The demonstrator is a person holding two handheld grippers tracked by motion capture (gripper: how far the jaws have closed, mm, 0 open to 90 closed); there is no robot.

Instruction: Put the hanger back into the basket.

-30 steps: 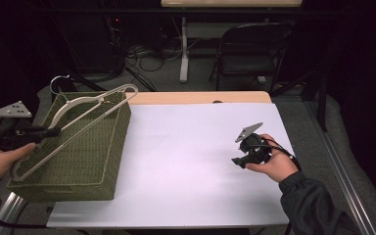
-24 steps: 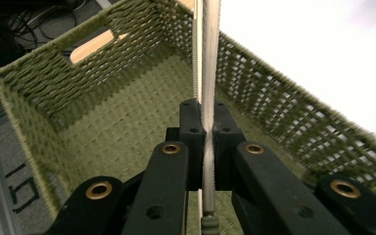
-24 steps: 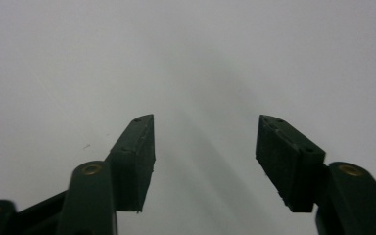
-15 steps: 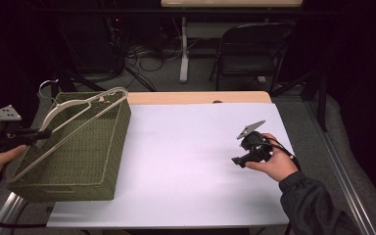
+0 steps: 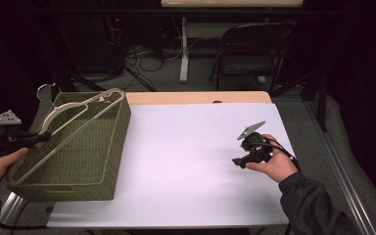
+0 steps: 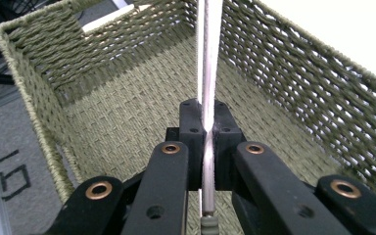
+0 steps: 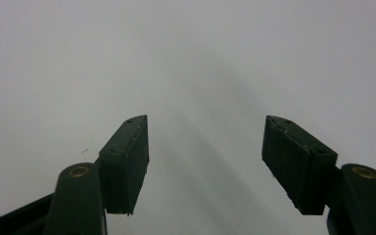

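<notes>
A pale clothes hanger (image 5: pixel 73 122) lies tilted across the top of a green woven basket (image 5: pixel 105 161) at the table's left side, its metal hook at the far left corner. My left gripper (image 5: pixel 41 137) is shut on the hanger's thin lower bar, left of the basket's rim. In the left gripper view the bar (image 6: pixel 208 73) runs straight up between the closed jaws of my left gripper (image 6: pixel 206 128), with the basket's woven floor (image 6: pixel 142 122) below. My right gripper (image 5: pixel 238 162) rests low over the white tabletop at the right, held in a hand, open and holding nothing (image 7: pixel 205 147).
The white table cover (image 5: pixel 186 156) spreads between basket and right hand, with a wooden strip (image 5: pixel 196 97) along the far edge. A black folding chair (image 5: pixel 249 49) and a table leg with cables stand on the floor beyond.
My left gripper has drawn leftward and a little toward me with the hanger bar, pulling the hanger further across the basket. The right gripper has barely moved.
</notes>
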